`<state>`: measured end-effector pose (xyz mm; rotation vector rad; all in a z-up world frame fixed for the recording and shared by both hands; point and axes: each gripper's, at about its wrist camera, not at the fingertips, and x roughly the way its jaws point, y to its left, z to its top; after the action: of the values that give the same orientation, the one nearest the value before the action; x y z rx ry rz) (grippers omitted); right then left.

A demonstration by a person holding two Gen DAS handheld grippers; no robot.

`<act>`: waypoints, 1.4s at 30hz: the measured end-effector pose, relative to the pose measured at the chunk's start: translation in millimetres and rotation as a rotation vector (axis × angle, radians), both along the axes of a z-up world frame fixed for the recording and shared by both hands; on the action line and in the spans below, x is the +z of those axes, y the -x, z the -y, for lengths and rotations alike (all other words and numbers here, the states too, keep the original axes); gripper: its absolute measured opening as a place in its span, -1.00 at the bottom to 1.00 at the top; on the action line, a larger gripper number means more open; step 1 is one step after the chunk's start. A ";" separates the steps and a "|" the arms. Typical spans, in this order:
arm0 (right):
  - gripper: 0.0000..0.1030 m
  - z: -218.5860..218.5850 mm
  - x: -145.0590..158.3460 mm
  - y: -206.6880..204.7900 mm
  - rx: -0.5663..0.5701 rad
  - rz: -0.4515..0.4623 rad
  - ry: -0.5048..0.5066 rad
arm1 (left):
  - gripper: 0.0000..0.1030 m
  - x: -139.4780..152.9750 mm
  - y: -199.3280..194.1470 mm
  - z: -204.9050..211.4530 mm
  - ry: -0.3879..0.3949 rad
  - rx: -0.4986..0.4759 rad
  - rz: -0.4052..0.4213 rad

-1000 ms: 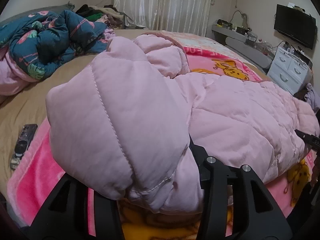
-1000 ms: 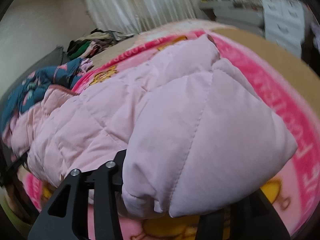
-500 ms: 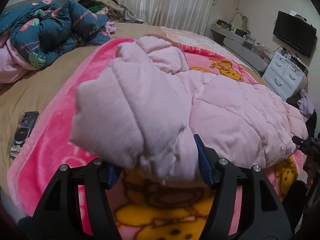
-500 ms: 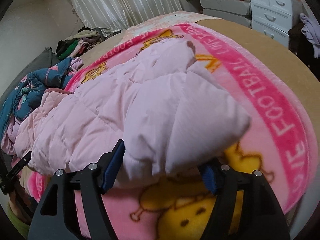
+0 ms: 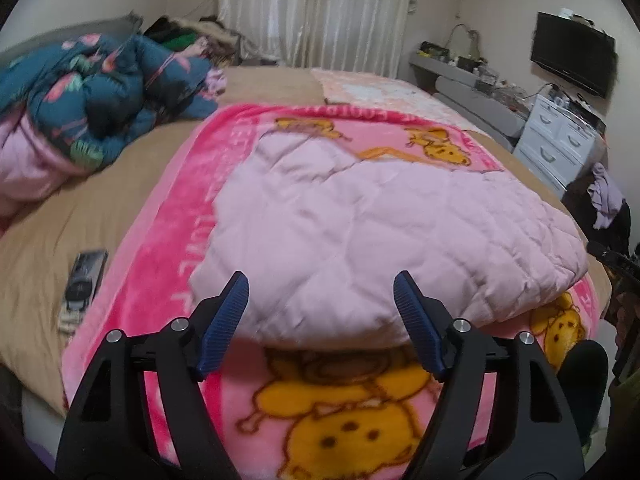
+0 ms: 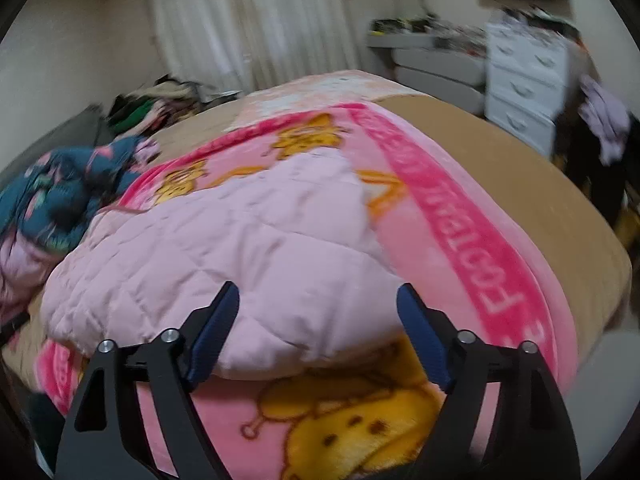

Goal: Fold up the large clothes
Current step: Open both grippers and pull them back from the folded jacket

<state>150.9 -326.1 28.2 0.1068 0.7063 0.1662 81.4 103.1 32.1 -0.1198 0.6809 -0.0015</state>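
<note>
pink quilted fabric lies let go on a bed as both tools draw back from it. nearest the lens, the left gripper (image 5: 322,296) stands with its blue pads wide apart and nothing between them; a second ago those pads were clamped on a raised fold of the coat (image 5: 380,240), and the jaws have just been opening. the right gripper (image 6: 318,308) shows the same: its jaws have just been opening, they stand wide, and the padded corner it was carrying now rests flat beyond its tips rather than in them. just past both tools, the coat sits as a broad, puffy slab in the middle of a pink cartoon blanket (image 5: 344,412), its near edge folded under and its surface fairly even, where a moment earlier it was bunched high against each camera. both views have pulled away and upward since then, so more blanket shows in front. the reading is that one fold has just been laid down and released; the coat looks wide enough to want another fold. to the left lies a phone (image 5: 82,280) on the tan sheet (image 5: 48,272), with a dark floral quilt (image 5: 100,92) heaped beyond. at the far wall stand curtains (image 5: 316,12), a white dresser (image 5: 560,140) and a tv (image 5: 574,58).
</note>
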 end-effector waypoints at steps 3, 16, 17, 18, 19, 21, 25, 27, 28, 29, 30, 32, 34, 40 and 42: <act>0.66 -32.1 -7.7 -12.1 0.100 -0.013 0.059 | 0.42 -10.7 -27.0 11.9 -0.062 0.012 -0.010; 0.86 -54.6 -64.6 -37.6 0.125 -0.186 0.121 | 0.69 -80.6 -53.2 8.8 -0.062 0.089 -0.141; 0.87 -52.9 -59.2 -37.7 0.122 -0.176 0.109 | 0.74 -78.6 -51.6 8.3 -0.058 0.091 -0.144; 0.88 -51.0 -51.0 -30.4 0.124 -0.145 0.086 | 0.82 -74.4 -48.9 9.3 -0.052 0.090 -0.145; 0.88 -51.0 -44.3 -25.5 0.125 -0.123 0.076 | 0.82 -70.5 -46.0 11.5 -0.049 0.087 -0.142; 0.91 -49.9 -28.8 -10.5 0.123 -0.070 0.073 | 0.82 -59.2 -36.7 17.5 -0.047 0.077 -0.125; 0.92 -52.1 -5.1 19.7 0.125 0.015 0.077 | 0.82 -36.7 -17.9 30.0 -0.041 0.061 -0.076; 0.92 -53.8 5.6 36.8 0.134 0.056 0.073 | 0.82 -25.8 -5.7 36.1 -0.032 0.056 -0.042; 0.92 -55.1 10.5 45.6 0.140 0.075 0.073 | 0.82 -21.7 -0.5 38.7 -0.028 0.054 -0.029; 0.92 -56.5 15.6 55.6 0.146 0.096 0.074 | 0.82 -16.4 6.8 42.0 -0.027 0.053 -0.013; 0.92 -59.2 18.9 61.1 0.152 0.112 0.075 | 0.82 -12.6 12.2 44.4 -0.028 0.054 -0.003; 0.92 -64.7 24.7 74.3 0.172 0.138 0.075 | 0.82 -6.2 25.4 50.0 -0.034 0.060 0.019; 0.92 -70.9 30.1 93.1 0.199 0.165 0.070 | 0.82 -3.1 35.6 54.0 -0.039 0.061 0.030; 0.92 -89.6 34.7 136.2 0.244 0.220 0.065 | 0.82 -2.3 65.4 62.8 -0.015 0.057 0.052; 0.92 -93.6 32.9 146.9 0.251 0.222 0.063 | 0.82 -2.3 75.1 64.1 -0.005 0.065 0.065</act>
<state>4.0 -232.5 61.1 -0.0606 0.5009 0.3902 6.3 39.0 29.8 -0.1361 0.6120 0.0586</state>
